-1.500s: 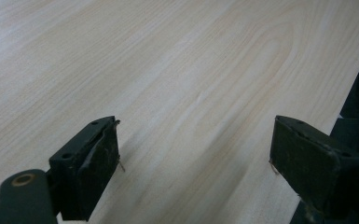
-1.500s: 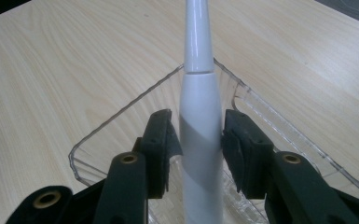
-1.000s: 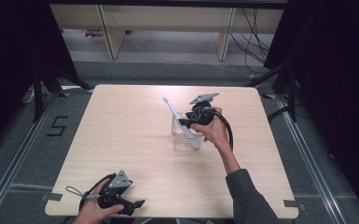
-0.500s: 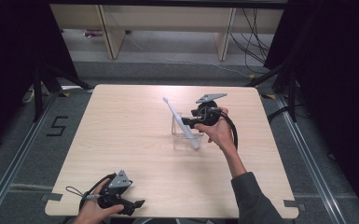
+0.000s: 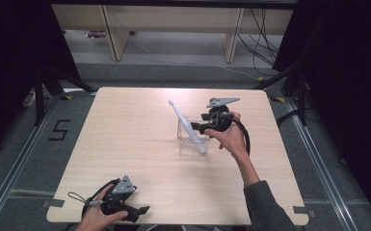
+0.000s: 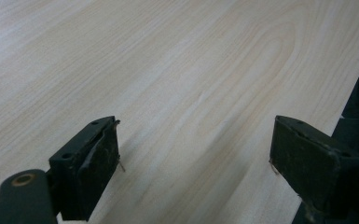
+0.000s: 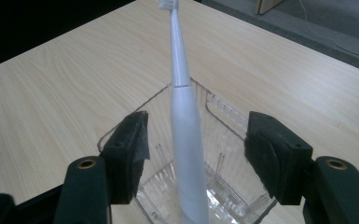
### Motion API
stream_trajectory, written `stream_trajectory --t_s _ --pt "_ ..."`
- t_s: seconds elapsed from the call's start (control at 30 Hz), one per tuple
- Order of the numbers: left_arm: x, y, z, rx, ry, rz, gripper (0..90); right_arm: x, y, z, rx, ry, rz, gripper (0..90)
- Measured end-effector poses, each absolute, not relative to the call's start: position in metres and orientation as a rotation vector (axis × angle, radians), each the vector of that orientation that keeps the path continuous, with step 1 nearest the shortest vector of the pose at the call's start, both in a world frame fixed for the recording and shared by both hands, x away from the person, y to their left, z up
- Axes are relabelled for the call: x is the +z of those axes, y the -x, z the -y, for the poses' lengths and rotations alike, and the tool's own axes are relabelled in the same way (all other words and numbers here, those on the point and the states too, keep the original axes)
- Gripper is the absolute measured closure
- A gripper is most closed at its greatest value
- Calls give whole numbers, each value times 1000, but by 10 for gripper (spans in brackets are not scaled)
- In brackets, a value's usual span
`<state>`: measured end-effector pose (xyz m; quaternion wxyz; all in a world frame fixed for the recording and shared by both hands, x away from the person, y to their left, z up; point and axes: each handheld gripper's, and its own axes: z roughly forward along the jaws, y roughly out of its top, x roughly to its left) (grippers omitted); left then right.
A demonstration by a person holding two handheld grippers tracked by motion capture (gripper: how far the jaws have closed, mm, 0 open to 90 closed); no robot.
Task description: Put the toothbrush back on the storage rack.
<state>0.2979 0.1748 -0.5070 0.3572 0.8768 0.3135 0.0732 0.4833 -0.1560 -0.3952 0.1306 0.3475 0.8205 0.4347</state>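
A pale wood-grain desk [image 5: 125, 144] is shown on a grey floor [image 5: 19, 144] marked with a "5", with light shelving [image 5: 173, 24] behind and dark drapes at the sides. A clear plastic container [image 5: 192, 137] is seen near the desk's middle, and a white electric toothbrush [image 5: 187, 126] is leant in it, head up and tilted to the far left. The right gripper [image 7: 193, 154] is held with jaws apart, just opened, either side of the toothbrush without contact; the left gripper [image 6: 196, 158] is rested open at the near edge.
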Motion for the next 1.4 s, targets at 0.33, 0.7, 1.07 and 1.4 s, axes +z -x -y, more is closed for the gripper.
stream_trajectory --t_s 0.33,0.7,1.07,1.4 --pt "-507 -298 -175 190 -2264 -806 149 -393 -474 164 1296 -997 -2369 387" --pt "-507 -297 -174 191 -2260 -808 149 -390 -465 176 1294 -1003 -2364 382" --pt "-507 -297 -174 192 -2260 -808 149 -387 -454 189 1308 -981 -2346 381" --pt "-507 -297 -174 190 -2258 -808 149 -384 -443 204 1299 -1013 -2334 380"
